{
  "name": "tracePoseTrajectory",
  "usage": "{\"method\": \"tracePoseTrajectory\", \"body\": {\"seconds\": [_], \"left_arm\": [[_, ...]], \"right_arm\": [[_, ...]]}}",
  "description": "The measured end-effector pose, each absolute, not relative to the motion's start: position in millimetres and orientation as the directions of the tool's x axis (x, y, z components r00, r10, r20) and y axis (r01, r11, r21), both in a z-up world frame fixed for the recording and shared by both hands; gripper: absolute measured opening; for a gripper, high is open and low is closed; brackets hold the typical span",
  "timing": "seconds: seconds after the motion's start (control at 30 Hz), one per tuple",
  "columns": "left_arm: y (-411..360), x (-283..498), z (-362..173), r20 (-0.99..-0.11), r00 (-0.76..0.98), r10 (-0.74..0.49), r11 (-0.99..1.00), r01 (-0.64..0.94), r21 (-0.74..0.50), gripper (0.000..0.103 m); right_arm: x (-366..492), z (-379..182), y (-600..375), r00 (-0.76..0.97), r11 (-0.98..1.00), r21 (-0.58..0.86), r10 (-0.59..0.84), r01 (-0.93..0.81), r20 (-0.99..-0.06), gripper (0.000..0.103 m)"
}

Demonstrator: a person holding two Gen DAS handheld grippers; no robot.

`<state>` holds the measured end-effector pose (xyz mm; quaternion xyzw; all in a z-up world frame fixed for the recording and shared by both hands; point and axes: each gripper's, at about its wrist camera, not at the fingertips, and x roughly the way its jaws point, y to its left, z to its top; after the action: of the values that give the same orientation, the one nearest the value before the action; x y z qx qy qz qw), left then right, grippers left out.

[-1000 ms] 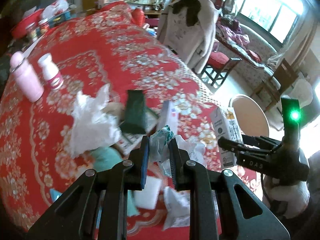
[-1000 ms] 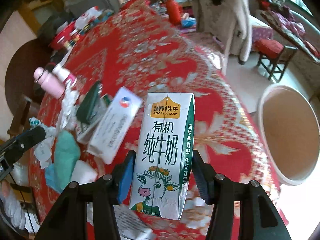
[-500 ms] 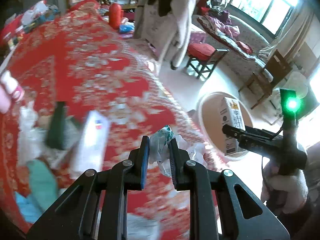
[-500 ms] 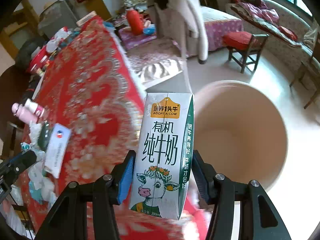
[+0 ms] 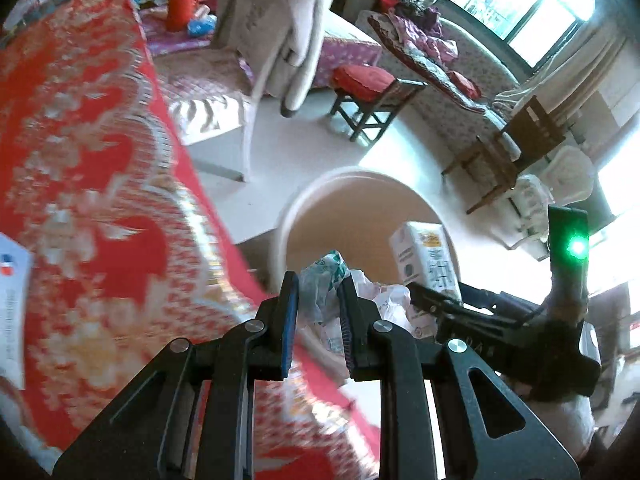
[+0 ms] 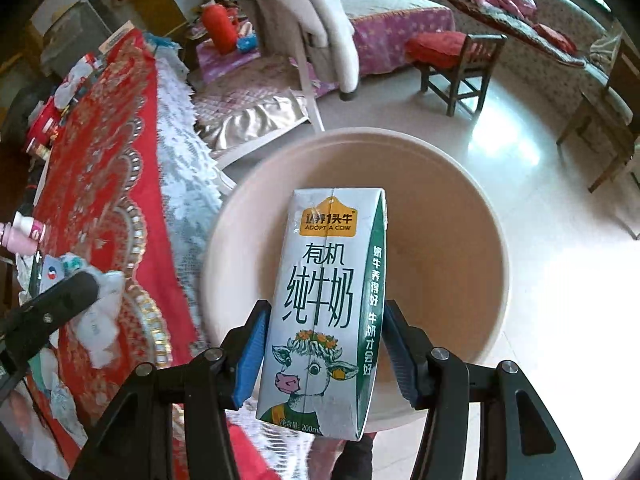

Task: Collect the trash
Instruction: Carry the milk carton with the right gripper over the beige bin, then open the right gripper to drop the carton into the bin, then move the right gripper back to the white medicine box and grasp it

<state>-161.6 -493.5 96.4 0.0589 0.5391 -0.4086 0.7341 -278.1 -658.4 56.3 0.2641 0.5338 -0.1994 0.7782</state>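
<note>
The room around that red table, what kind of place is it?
Most likely a lived-in family home, a living or dining room. A sofa heaped with bedding runs under the window, a wooden stool with a red cushion stands on the tiled floor, and a coat hangs over a chair.

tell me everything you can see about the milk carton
The milk carton is a small rectangular paper carton, white on the front with a green side panel, a yellow badge near its top, large green Chinese characters and a cartoon cow. It looks intact and stands upright, clamped on both sides by the right gripper, in the air above the open mouth of the beige bin.
</note>
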Motion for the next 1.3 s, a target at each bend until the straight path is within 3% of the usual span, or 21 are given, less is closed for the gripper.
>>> {"method": "tracePoseTrajectory", "body": {"seconds": [0.1,0.2,0.27,0.43,0.7,1.3], "left_arm": [[-506,-162,88,-0.826,0.034,-0.562,0.646,0.641,-0.413,0.022],[-511,-162,85,-0.814,0.012,-0.581,0.642,0.622,-0.448,0.037],[-512,-162,85,-0.806,0.006,-0.592,0.641,0.609,-0.467,0.041],[-507,-162,90,-0.814,0.025,-0.58,0.658,0.602,-0.451,0.042],[-478,-162,105,-0.837,0.166,-0.522,0.719,0.614,-0.327,0.042],[-361,-136,135,-0.815,0.443,-0.373,0.881,0.445,-0.162,0.042]], "right_arm": [[-284,55,-668,0.352,0.764,0.215,-0.016,0.608,-0.936,0.054],[-291,57,-670,0.351,0.772,0.209,-0.019,0.6,-0.936,0.064],[-292,57,-669,0.35,0.779,0.204,-0.02,0.593,-0.937,0.065],[-294,57,-667,0.348,0.786,0.205,-0.013,0.583,-0.937,0.065],[-282,72,-648,0.386,0.818,0.206,-0.022,0.538,-0.922,0.065],[-219,111,-553,0.485,0.912,0.227,0.036,0.341,-0.874,0.065]]}}
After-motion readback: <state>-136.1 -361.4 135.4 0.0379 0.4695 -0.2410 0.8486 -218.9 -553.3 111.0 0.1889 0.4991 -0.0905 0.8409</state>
